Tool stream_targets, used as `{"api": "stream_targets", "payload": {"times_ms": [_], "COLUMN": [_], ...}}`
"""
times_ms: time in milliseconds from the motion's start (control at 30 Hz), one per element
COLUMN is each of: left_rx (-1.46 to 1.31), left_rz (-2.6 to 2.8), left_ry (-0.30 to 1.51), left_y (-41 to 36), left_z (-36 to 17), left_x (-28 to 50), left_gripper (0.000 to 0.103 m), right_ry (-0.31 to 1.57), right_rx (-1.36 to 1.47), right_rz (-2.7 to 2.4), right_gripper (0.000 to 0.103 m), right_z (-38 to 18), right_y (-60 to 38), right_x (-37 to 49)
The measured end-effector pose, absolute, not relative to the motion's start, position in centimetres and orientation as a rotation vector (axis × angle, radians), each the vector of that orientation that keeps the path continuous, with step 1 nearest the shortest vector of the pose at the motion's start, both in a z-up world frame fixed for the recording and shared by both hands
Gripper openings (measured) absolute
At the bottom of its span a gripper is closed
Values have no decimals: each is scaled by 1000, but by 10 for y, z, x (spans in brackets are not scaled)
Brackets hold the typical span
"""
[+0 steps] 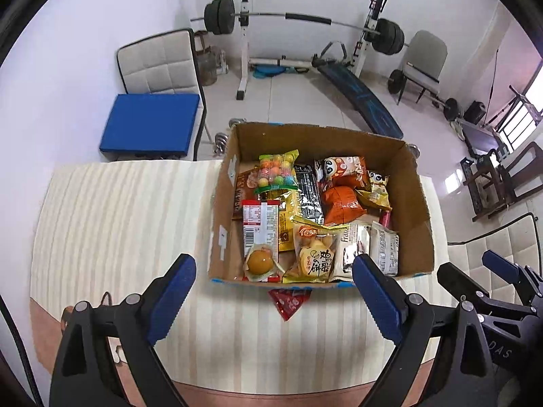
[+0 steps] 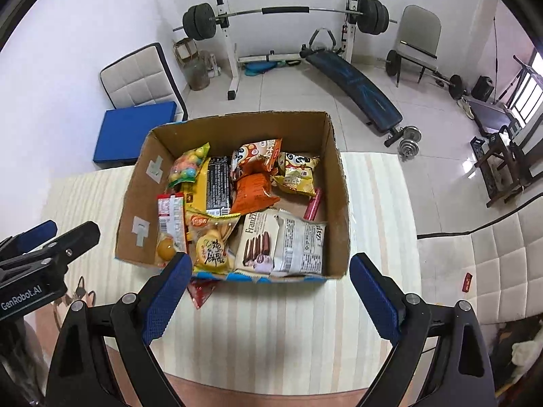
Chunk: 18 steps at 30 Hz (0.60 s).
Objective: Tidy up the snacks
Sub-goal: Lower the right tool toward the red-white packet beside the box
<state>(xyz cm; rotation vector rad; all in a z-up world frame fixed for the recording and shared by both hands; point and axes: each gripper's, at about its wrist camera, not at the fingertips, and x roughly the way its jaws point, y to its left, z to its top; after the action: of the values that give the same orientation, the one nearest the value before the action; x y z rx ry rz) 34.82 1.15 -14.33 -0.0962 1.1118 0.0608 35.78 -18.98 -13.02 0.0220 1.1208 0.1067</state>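
An open cardboard box (image 1: 412, 203) (image 2: 130, 203) stands on the striped tablecloth, filled with several snack packets: a candy-ball bag (image 1: 276, 169) (image 2: 188, 166), orange chip bags (image 1: 341, 203) (image 2: 254, 190), Franzzi wafer packs (image 1: 370, 247) (image 2: 258, 240) and an egg-biscuit pack (image 1: 314, 254) (image 2: 212, 244). A red packet (image 1: 288, 300) (image 2: 200, 290) lies on the cloth in front of the box. My left gripper (image 1: 274, 300) is open and empty just before the box's near edge. My right gripper (image 2: 270, 300) is open and empty, also before the box.
The table (image 1: 118, 220) has a striped cloth. Beyond it are a blue cushion (image 1: 151, 122) on a white chair, a barbell rack (image 1: 244, 20), a sit-up bench (image 1: 359, 96) and dumbbells (image 2: 409, 140). A white padded chair with a small red item (image 2: 467, 281) stands at right.
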Motion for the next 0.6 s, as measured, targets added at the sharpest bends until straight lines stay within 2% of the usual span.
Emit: {"api": "stream_targets", "payload": {"times_ms": [367, 600], "left_rx": [-90, -109], "left_rz": [61, 43], "left_ry": [1030, 1057], "left_y": [11, 21], "left_z": [-121, -162], "left_x": [316, 312], "left_gripper": [95, 101], "right_ry": [1069, 1181], "right_rx": [117, 225], "right_rz": [135, 223], "right_gripper": [96, 99], "right_z": [-111, -173], "right_y": [-197, -180], "right_x": [326, 322]}}
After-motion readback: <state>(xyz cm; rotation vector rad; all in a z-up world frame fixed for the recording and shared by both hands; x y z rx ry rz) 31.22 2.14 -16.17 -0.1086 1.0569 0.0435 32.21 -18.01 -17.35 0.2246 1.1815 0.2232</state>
